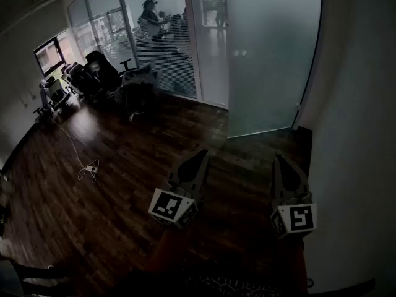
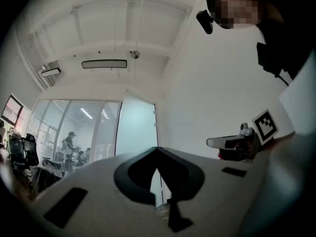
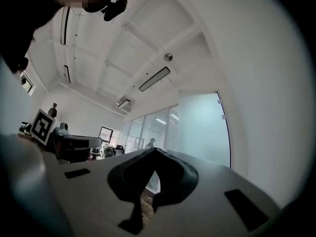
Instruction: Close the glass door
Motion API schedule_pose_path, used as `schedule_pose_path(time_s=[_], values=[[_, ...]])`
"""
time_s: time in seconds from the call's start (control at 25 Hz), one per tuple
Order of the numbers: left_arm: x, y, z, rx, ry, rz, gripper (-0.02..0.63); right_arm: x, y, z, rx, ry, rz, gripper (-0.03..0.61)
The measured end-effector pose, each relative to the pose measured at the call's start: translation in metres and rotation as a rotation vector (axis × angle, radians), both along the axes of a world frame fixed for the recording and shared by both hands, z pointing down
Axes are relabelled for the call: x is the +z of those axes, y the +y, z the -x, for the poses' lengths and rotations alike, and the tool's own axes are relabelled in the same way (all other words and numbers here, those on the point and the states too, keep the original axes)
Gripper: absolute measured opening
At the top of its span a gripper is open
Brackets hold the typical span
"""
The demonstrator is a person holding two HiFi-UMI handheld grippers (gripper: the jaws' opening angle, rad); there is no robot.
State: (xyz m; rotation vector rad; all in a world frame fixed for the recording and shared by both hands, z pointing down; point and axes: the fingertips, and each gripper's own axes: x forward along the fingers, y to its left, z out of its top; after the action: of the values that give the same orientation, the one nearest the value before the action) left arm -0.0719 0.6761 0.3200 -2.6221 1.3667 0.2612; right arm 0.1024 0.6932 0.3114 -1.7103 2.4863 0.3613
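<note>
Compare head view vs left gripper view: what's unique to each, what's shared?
Head view only: the dark wood floor, a white cable lying on it, and office chairs at the far left.
Left gripper view only: the ceiling with a long light, and the wearer's head camera.
Both: the frosted glass door, a person standing beyond the glass partition, and the left tongs and right tongs, both with tips together and nothing between them.
</note>
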Motion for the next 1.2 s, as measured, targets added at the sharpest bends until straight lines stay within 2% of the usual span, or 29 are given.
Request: schedule_pose_path(time_s=[0.6,0.72,0.92,1.2], values=[[0.008,-0.006,-0.004,0.008,-0.02,-0.014,0.003,0.009,-0.005,-0.013,0.017,-0.014,0.02,0.003],[0.005,-0.004,-0.008,0.01,0.005,0.006,0.003,0.009,-0.007,-0.016,0.017,-0.014,0.02,0.003],[0.011,-0.003,-0.011,0.012,-0.012,-0.008,0.003,0.009,-0.007,-0.022,0.017,-0.011,0.023,0.003],[0.005,0.002,-0.018,-0.012,0.023,0.012,0.003,0.008,-0.007,-0.037,0.007,-0.018,0.025,0.003]])
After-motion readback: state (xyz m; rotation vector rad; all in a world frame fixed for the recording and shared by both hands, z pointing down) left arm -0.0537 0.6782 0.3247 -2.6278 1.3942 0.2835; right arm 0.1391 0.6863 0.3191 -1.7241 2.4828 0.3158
